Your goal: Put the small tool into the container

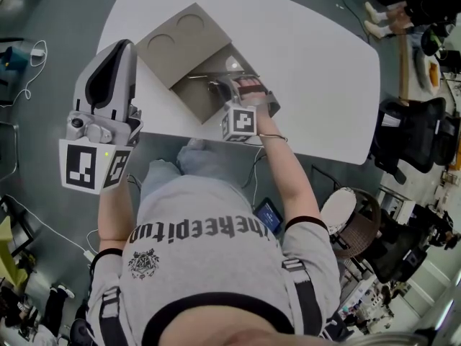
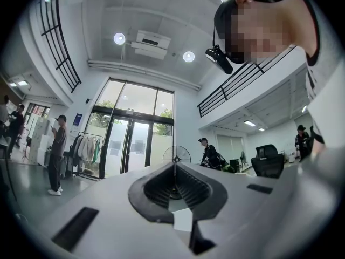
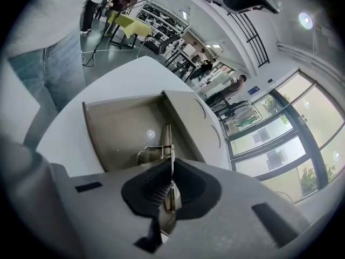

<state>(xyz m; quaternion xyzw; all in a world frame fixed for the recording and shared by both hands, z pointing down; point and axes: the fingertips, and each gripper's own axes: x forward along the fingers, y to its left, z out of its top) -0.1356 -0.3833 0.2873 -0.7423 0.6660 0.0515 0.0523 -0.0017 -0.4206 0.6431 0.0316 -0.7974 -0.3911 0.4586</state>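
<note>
The container (image 1: 189,91) is an open grey box on the white table (image 1: 310,56), with its lid (image 1: 181,36) folded back to the far left. In the right gripper view I look down into the box (image 3: 116,128), the lid (image 3: 191,120) lying beside it. My right gripper (image 3: 171,163) is shut on a small metal tool (image 3: 166,140), which pokes out of the jaws above the box's floor. From the head view, that right gripper (image 1: 238,86) hangs over the box's near right part. My left gripper (image 1: 124,45) is raised off the table's left edge, shut and empty, and points up at the ceiling (image 2: 174,165).
A black office chair (image 1: 414,132) and a round stool (image 1: 351,218) stand to the right of the table. Cables lie on the floor at the left (image 1: 29,71). Several people stand in the hall (image 2: 56,152).
</note>
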